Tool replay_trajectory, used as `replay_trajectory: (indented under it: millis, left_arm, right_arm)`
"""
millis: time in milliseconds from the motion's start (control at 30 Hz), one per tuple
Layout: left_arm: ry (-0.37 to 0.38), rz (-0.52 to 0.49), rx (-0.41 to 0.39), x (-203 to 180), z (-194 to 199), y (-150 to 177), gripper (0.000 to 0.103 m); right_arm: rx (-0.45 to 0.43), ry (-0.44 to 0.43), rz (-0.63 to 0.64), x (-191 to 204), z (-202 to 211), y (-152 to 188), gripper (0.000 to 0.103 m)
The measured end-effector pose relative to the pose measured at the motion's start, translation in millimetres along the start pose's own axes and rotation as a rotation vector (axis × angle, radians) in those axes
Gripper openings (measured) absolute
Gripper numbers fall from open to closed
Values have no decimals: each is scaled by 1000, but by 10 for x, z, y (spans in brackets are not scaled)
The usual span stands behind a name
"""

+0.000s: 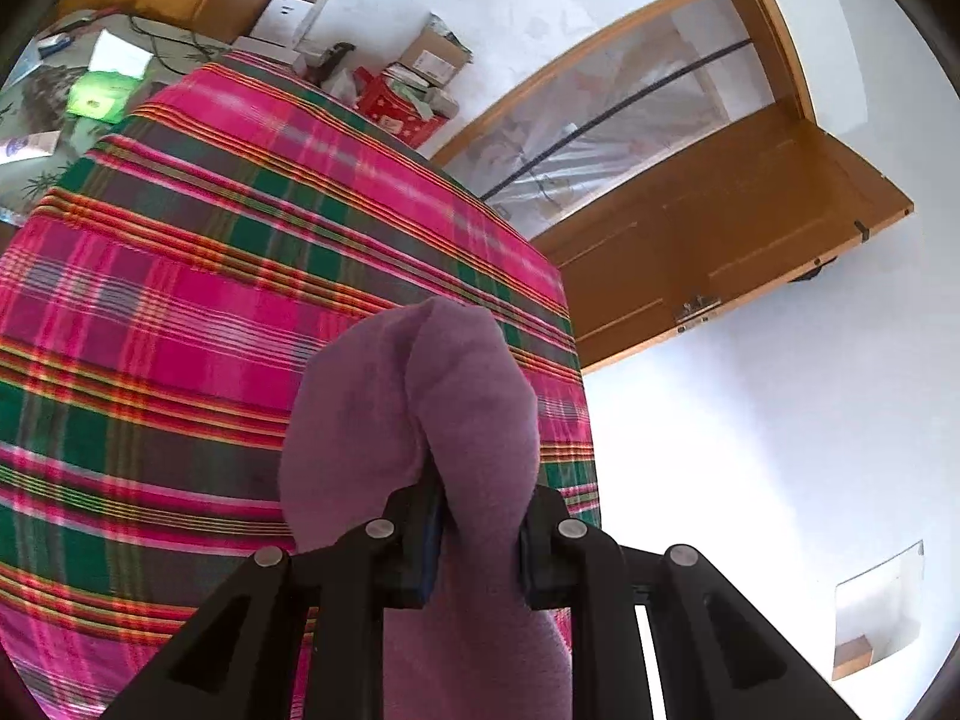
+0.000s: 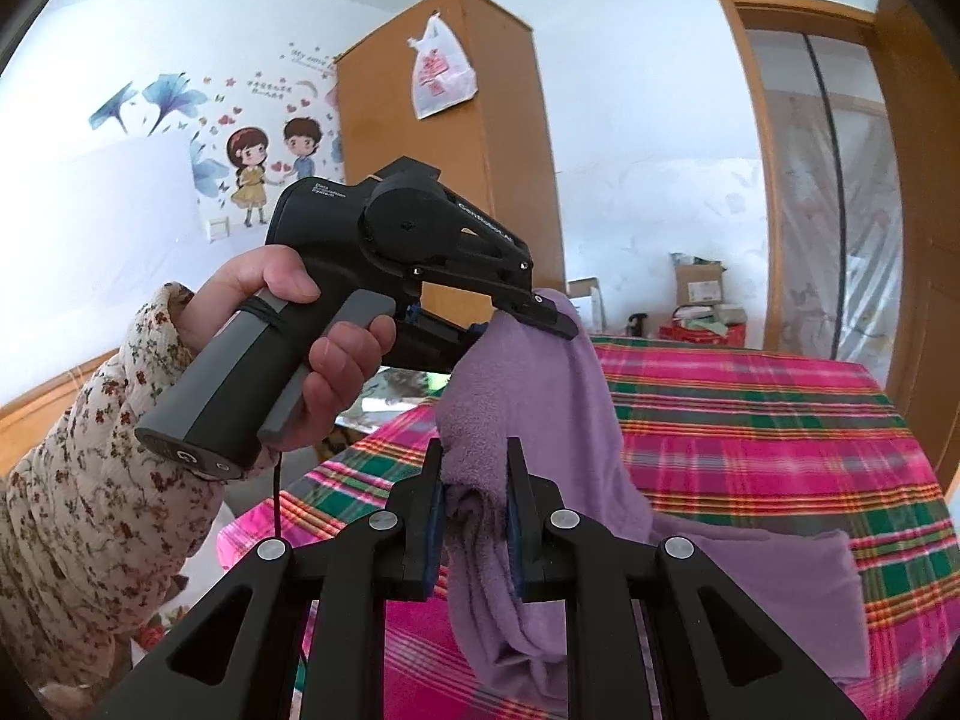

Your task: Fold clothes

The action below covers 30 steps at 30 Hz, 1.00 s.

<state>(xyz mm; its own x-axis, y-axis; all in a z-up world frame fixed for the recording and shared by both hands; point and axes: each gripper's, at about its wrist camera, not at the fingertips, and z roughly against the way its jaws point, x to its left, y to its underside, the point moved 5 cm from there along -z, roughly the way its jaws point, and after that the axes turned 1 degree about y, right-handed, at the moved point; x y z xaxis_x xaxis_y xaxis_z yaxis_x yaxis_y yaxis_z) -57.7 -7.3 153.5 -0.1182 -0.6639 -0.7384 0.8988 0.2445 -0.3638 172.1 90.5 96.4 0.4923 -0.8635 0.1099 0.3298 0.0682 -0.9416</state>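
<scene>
Both claws are clenched on the purple garment [image 2: 540, 420], the left gripper [image 1: 480, 540] and right gripper [image 2: 477, 516] lifting one edge together, likely to fold it; its rest trails on the plaid-covered bed [image 2: 780, 420] near the middle

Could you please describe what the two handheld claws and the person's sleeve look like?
Both claws are matte black with silver rivets and blue pads. The left has a grey pistol handle, white lettering and a thin black cable. The cream sleeve bears small red-brown flowers.
</scene>
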Motion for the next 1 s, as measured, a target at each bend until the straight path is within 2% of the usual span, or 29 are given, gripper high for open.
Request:
replay_trajectory:
  millis: [267,1000]
  left_arm:
    - [26,-10,46,-225,-259,7,20]
    - [-24,-76,174,-693,-1066,137,20]
  right_arm:
    - [-8,49,-43,-311,172,17,17]
    - [4,128,-201,-1068,439,192,17]
